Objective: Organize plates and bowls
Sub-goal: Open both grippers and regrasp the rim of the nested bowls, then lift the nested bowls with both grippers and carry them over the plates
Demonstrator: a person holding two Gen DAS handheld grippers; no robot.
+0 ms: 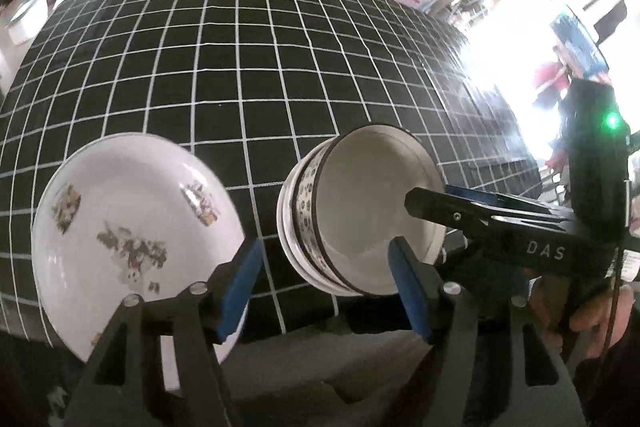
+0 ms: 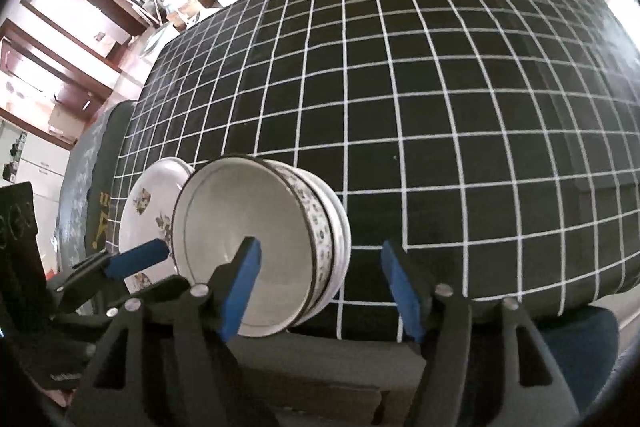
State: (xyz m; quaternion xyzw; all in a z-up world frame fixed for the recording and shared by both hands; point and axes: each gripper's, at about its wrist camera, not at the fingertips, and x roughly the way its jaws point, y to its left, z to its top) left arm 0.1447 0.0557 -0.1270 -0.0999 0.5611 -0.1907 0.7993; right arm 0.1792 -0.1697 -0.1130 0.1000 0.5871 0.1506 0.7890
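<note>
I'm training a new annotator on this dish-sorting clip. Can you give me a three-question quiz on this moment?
1. True or false: the left gripper is clamped on the floral plate.
2. What sits to the right of the plate on the checked tablecloth? A) a mug B) a stack of bowls C) a pan
3. Fill in: the pads on the right gripper are coloured ____.

Key
1. False: its jaws stand open with nothing pressed between them.
2. B: the stack of bowls, nested, with a patterned band round the outside.
3. Blue.
</note>
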